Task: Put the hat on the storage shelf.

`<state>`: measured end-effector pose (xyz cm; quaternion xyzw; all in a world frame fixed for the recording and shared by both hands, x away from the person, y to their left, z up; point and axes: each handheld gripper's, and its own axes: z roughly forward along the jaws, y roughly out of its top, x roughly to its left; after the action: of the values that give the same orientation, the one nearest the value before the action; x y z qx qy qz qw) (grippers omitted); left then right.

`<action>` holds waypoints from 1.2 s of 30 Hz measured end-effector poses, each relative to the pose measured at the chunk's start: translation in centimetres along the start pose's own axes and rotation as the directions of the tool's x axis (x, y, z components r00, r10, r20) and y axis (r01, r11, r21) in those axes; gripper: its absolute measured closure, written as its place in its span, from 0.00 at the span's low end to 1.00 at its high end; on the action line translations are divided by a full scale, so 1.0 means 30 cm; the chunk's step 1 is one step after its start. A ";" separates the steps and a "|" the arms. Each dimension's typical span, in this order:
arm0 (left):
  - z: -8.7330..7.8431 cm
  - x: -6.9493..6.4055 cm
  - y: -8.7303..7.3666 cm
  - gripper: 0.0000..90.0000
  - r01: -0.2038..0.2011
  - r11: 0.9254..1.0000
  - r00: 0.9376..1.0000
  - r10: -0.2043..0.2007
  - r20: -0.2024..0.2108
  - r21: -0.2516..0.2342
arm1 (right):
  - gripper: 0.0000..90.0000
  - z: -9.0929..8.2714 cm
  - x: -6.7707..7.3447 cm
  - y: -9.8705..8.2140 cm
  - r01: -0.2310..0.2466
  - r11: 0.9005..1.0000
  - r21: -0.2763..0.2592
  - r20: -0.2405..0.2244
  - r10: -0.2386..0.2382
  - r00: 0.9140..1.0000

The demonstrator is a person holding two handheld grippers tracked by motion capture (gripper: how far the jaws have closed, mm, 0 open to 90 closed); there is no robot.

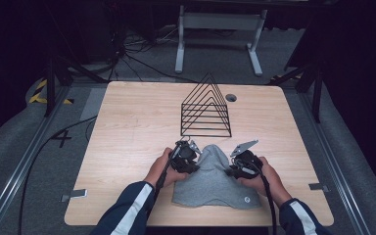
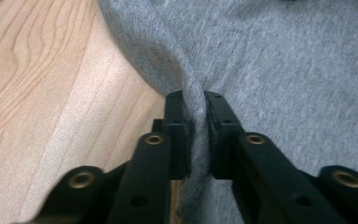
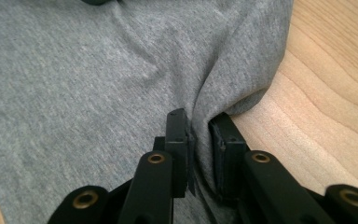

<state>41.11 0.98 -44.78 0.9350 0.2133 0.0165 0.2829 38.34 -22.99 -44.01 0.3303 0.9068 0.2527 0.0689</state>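
Fingers of both grippers are pinched on folds of a grey cloth (image 1: 215, 181) laid on the wooden table (image 1: 127, 127), near a black wire rack (image 1: 206, 110); left gripper (image 2: 195, 100) at its left edge, right gripper (image 3: 200, 122) at its right.

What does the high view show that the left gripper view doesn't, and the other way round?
High view alone: the black wire rack standing behind the grey cloth, both hands, the right tool, and floor cables.

Left gripper view alone: a close look at the left tool, its jaws pinching a ridge of fabric near the cloth's edge.

Both: the grey cloth lying on the wooden table, with the left tool on it.
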 end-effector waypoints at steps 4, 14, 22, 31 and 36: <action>-0.024 0.007 0.018 0.94 -0.029 1.000 0.999 0.029 -0.026 -0.007 | 0.89 -0.005 -0.019 -0.001 0.001 1.000 -0.017 -0.002 -0.002 1.000; -0.227 0.025 0.159 0.94 -0.107 0.991 0.990 0.099 -0.100 -0.076 | 0.90 -0.168 -0.048 0.100 0.054 0.989 -0.138 0.066 -0.045 0.997; -0.389 0.047 0.284 0.94 -0.172 0.979 0.972 0.150 -0.183 -0.111 | 0.90 -0.331 -0.071 0.221 0.119 0.970 -0.212 0.165 -0.084 0.983; -0.550 0.083 0.401 0.94 -0.217 0.962 0.946 0.166 -0.277 -0.165 | 0.90 -0.495 -0.111 0.356 0.151 0.938 -0.311 0.225 -0.081 0.971; -0.593 0.123 0.437 0.95 -0.203 0.959 0.944 0.137 -0.301 -0.198 | 0.90 -0.552 -0.126 0.425 0.165 0.925 -0.344 0.254 -0.078 0.964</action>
<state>46.87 1.95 -23.15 0.8994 0.1665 0.1995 0.3515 43.63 -23.90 -23.47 0.2825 0.8489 0.3694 0.2514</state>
